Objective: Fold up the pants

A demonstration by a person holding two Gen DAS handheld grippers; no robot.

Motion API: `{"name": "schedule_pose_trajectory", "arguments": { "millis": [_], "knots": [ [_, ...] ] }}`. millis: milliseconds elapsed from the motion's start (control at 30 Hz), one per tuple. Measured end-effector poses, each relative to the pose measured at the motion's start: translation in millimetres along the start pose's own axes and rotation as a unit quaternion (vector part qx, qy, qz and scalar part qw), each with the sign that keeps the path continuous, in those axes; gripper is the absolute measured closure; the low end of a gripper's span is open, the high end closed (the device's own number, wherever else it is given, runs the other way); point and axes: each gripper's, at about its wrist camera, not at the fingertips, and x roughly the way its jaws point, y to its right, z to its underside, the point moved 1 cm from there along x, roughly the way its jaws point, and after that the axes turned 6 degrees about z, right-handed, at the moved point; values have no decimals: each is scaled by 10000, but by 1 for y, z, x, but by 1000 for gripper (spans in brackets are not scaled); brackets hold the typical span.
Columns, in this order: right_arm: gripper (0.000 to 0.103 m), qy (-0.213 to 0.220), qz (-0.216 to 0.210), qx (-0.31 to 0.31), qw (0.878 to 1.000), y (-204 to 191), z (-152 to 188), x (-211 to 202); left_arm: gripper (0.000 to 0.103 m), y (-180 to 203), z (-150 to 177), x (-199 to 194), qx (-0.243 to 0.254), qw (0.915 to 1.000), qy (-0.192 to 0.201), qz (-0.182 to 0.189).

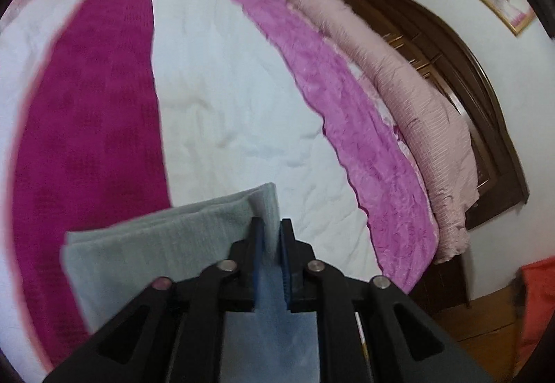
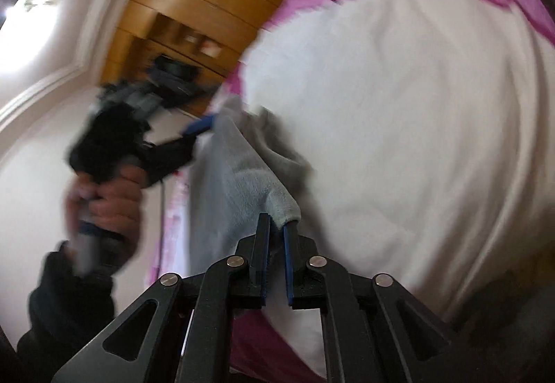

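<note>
Both pinching the grey pants (image 1: 166, 244) up off the bed (image 1: 225, 98): left gripper (image 1: 270, 230) and right gripper (image 2: 276, 227) each clamped on an edge, probably to carry a fold over.

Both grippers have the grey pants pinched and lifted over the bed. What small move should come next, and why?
Probably lower both together onto the white bedspread. The left gripper and right gripper each pinch an edge of the pants, which hang doubled between them above the bed, so laying them flat would set the fold.
</note>
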Motion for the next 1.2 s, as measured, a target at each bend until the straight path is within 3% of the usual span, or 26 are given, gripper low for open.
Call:
{"name": "schedule_pose_trajectory", "arguments": {
  "millis": [67,100,167,200,233,267,367,433,467,500,533,567,600,633,700,767,833,900,1000,1200],
  "knots": [
    [93,-83,152,-40,9998,0,3,2,68,-9,-4,20,-300,9973,-507,430],
    [93,-70,220,-143,9996,-4,4,0,68,-12,-3,20,-408,9960,-574,549],
    [82,5,258,-245,9994,-8,2,-5,68,-17,1,7,-521,9938,-354,915],
    [65,53,138,-171,9997,-8,0,-9,65,-18,6,-4,-484,9924,-224,1110],
    [55,75,-14,-30,10000,-7,-1,-13,63,-20,10,-16,-389,9915,-86,1239],
    [54,110,-99,160,9998,-5,-2,-16,57,-20,18,-30,-206,9929,129,1162],
    [53,508,365,241,9978,-9,-12,-35,52,-2,43,-63,802,9941,679,283],
    [52,919,410,-293,9945,-29,-25,-49,51,15,65,-76,1731,9793,983,-352],
    [52,1127,482,-1009,9873,-53,-33,-54,51,19,72,-76,1995,9725,1028,-628],
    [52,1224,613,-1646,9768,-76,-36,-54,51,25,82,-71,2390,9591,1026,-1113],
    [52,1167,737,-2240,9648,-96,-39,-47,51,27,92,-62,2759,9433,952,-1584],
    [52,917,789,-2772,9532,-114,-42,-32,55,27,99,-53,2962,9329,877,-1853],
    [57,534,773,-3130,9451,-126,-47,-9,59,24,103,-47,3013,9302,808,-1934],
    [69,372,840,-3170,9440,-129,-52,10,61,17,107,-40,2942,9339,690,-1912],
    [80,-67,1024,-2892,9518,-119,-62,52,63,4,111,-32,2678,9442,566,-1830],
    [83,-396,1068,-2818,9527,-111,-62,81,63,-6,114,-28,2537,9470,614,-1874],
    [94,-286,1248,-2941,9472,-104,-61,88,63,-12,116,-28,2485,9479,640,-1890],
    [101,-167,1139,-2754,9544,-95,-70,87,63,-16,117,-27,2455,9484,597,-1915],
    [103,-120,951,-2439,9651,-85,-75,91,63,-24,119,-28,2308,9532,601,-1857],
    [99,44,1184,-3168,9411,-110,-63,90,63,-25,121,-25,2273,9519,600,-1966]
  ]
}}
